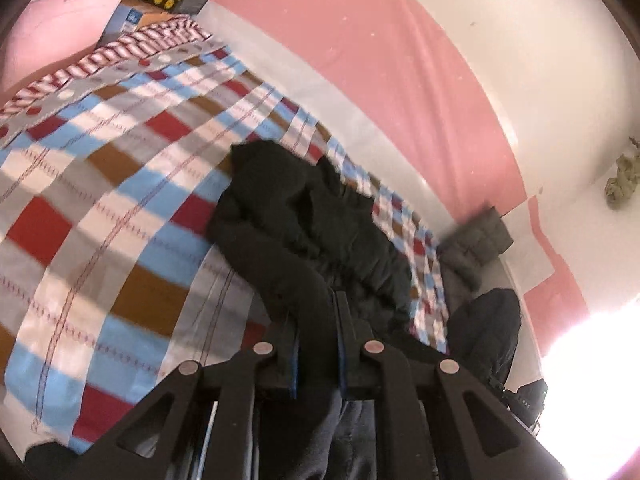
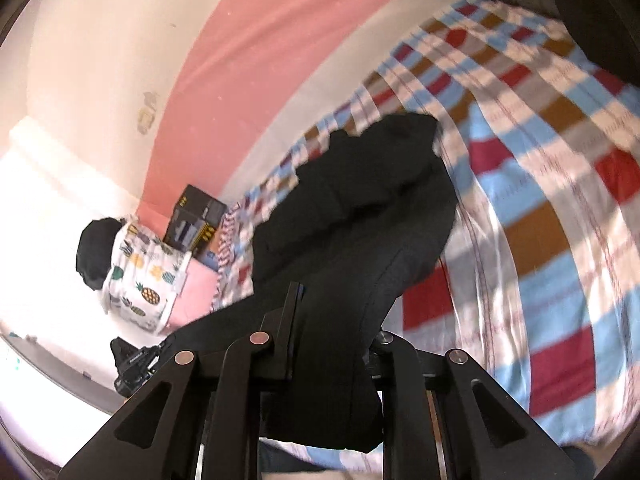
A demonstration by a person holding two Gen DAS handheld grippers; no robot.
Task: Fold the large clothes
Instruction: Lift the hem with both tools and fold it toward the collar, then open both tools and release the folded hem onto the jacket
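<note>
A large black padded jacket (image 1: 304,216) lies bunched on a checked bedspread (image 1: 100,208) of red, blue, brown and white. My left gripper (image 1: 318,312) is shut on a fold of the jacket, which runs down between the fingers. In the right wrist view the same black jacket (image 2: 360,208) hangs from my right gripper (image 2: 332,312), which is shut on its fabric; the cloth drapes over the right finger and hides it. The bedspread (image 2: 540,208) lies beneath.
A pink and white wall (image 1: 380,48) runs along the bed's far side. A grey folded garment (image 1: 476,240) lies at one end. A black box (image 2: 196,220), a pineapple-print pillow (image 2: 144,272) and a black hat (image 2: 96,252) sit at the other end.
</note>
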